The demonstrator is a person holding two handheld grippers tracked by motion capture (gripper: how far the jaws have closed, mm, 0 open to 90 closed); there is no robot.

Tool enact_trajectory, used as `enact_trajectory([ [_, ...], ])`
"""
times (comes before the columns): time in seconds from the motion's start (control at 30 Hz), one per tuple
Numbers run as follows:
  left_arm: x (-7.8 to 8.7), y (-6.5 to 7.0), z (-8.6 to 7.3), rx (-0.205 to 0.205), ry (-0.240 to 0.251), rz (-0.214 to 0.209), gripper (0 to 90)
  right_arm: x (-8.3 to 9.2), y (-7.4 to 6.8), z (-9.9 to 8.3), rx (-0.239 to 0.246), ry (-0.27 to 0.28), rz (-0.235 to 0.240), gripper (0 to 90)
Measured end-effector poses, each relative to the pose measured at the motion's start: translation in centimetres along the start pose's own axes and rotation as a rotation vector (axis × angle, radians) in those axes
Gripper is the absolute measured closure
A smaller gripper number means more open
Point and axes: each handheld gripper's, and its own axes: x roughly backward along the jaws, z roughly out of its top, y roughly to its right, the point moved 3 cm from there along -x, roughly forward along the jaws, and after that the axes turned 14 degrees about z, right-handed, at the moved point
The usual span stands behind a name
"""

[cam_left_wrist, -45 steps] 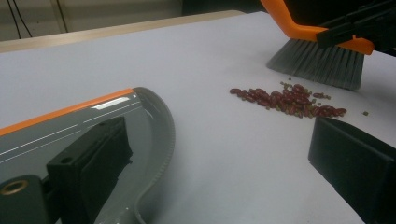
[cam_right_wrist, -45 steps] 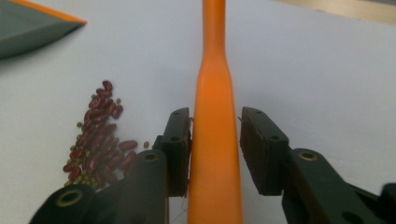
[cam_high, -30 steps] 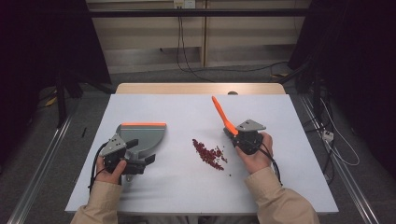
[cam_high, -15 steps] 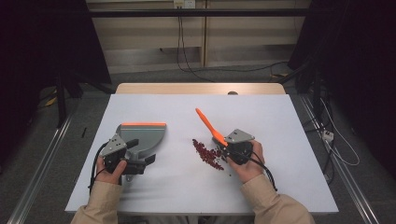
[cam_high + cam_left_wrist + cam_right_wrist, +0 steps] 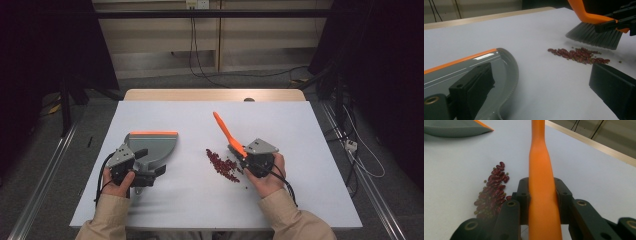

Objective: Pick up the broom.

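A grey dustpan (image 5: 155, 145) with an orange front edge lies flat on the white table (image 5: 300, 130) at the left. My left gripper (image 5: 148, 162) sits at its rear, jaws wide apart. In the left gripper view one jaw lies over the dustpan (image 5: 499, 62) and the other stands over bare table. A pile of dark red beans (image 5: 223, 165) lies mid-table. My right gripper (image 5: 243, 154) is shut on an orange brush (image 5: 225, 131) by its handle (image 5: 541, 182). The grey bristles (image 5: 594, 37) hang just right of the beans (image 5: 579, 53).
A wooden strip (image 5: 215, 95) runs along the table's far edge. Dark floor with cables and metal rails surrounds the table. A few stray green bits (image 5: 245, 187) lie near the bean pile.
The right hand has carried the brush left and nearer to me, up to the right side of the beans. The left hand and dustpan have stayed put.
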Motion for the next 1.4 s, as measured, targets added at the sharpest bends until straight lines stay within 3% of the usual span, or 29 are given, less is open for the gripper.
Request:
enact_trajectory([
  [0.13,0.0,0.0,0.0,-0.003,-0.001,-0.001,5.2,1.2,-0.1,-0.5,-0.026,0.01,0.005,71.3],
  [0.2,0.0,0.1,0.0,-0.006,-0.003,-0.001,5.2,1.9,-0.7,-0.9,-0.053,0.029,0.013,71.3],
  [0.4,0.0,0.2,0.0,-0.006,-0.005,-0.002,5.2,3.3,-3.1,-1.0,-0.06,0.11,0.063,71.3],
  [0.6,-0.1,0.2,0.0,-0.004,-0.003,-0.007,5.2,1.7,-3.9,-2.2,-0.058,0.091,0.076,71.3],
  [0.73,-0.1,0.1,0.0,-0.002,-0.007,-0.003,5.2,0.8,-3.6,-1.7,-0.035,0.103,0.06,71.3],
  [1.0,-0.2,-0.1,-0.1,0.001,-0.01,-0.001,5.2,-1.9,-2.4,-0.2,-0.048,0.112,0.053,71.3],
  [1.17,-0.1,-0.2,-0.1,0.003,-0.011,-0.002,5.2,-1.8,-1.6,0.6,-0.061,0.123,0.07,71.3],
  [1.33,-0.3,-0.1,-0.1,-0.001,-0.016,-0.004,5.2,-1.5,0.9,1.9,-0.064,0.142,0.153,71.2],
  [1.4,-0.3,0.0,-0.1,0.001,-0.014,-0.005,5.2,-2.2,2.1,2.3,-0.034,0.137,0.19,71.3],
])
